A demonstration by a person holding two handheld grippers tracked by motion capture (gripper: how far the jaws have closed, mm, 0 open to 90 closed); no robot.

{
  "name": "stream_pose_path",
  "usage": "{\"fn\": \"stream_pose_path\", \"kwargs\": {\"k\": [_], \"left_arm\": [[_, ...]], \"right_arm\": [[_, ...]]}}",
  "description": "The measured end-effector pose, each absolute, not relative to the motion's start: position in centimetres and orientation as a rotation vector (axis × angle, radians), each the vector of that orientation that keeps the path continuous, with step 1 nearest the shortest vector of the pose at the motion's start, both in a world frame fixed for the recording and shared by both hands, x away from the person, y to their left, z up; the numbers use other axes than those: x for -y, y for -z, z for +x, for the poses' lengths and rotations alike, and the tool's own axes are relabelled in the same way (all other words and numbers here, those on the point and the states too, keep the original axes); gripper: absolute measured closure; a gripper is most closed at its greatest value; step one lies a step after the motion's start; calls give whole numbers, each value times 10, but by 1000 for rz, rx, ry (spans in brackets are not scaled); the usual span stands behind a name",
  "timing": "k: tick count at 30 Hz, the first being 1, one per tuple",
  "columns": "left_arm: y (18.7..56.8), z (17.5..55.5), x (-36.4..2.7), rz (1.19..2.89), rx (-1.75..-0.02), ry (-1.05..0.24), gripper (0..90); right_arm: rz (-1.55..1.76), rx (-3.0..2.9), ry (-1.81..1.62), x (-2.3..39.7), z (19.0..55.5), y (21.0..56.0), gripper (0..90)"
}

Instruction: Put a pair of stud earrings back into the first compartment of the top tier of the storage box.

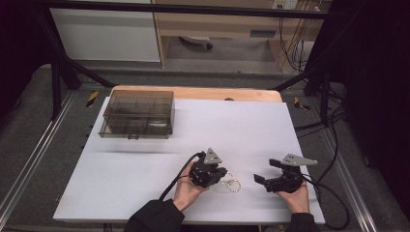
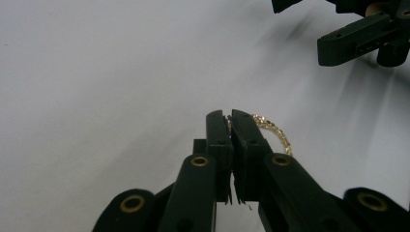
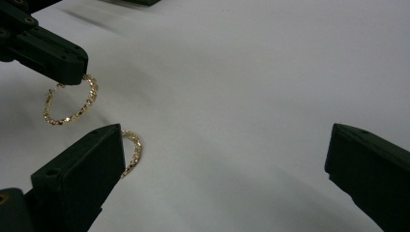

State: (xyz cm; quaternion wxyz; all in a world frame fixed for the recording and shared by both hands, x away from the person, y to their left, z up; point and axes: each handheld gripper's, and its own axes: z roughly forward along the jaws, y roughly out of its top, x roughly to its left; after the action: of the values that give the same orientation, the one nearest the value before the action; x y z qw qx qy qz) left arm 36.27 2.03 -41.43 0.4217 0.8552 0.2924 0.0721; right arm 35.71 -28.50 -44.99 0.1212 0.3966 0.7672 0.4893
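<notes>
Nearest the person, at about 6 o'clock on the white sheet (image 1: 145, 183), the left gripper (image 1: 216, 177) is clenched on a gold hoop (image 2: 275, 134): its jaws meet tip to tip with the rim pinched between them, and the hoop hangs from them in the right gripper view (image 3: 72, 104). A second hoop (image 3: 133, 152) lies flat on the sheet just beside it, toward 5 o'clock, half hidden behind one jaw of the right gripper (image 1: 265, 173), which stands released, jaws wide apart with nothing between them. The step in hand looks like lifting the first hoop clear to carry it off. To do that well, the grip wants to stay firm, since so thin a rim could slip or swing; the rise should be straight and slow so the dangling hoop does not snag its partner. The right gripper is best kept clear until the lift is done, then lowered with its jaws to either side of the second hoop's rim. Far off at 11 o'clock sits a clear compartment box (image 1: 137, 114), well apart from both hoops and the likely place for them; whether its lid is open I cannot tell.
</notes>
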Motion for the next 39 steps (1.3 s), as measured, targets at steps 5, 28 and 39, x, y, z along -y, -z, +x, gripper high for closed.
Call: {"fn": "stream_pose_path", "kwargs": {"k": [5,28,39], "left_arm": [[406,363,-36,2132,-749,-201,861],[388,371,-113,2103,-866,-285,861],[378,374,-146,2092,-899,-305,861]], "right_arm": [[1164,-2241,-1427,285,357,450,11],[1166,-2244,-1415,285,357,451,10],[1164,-2245,-1411,285,357,451,10]]}}
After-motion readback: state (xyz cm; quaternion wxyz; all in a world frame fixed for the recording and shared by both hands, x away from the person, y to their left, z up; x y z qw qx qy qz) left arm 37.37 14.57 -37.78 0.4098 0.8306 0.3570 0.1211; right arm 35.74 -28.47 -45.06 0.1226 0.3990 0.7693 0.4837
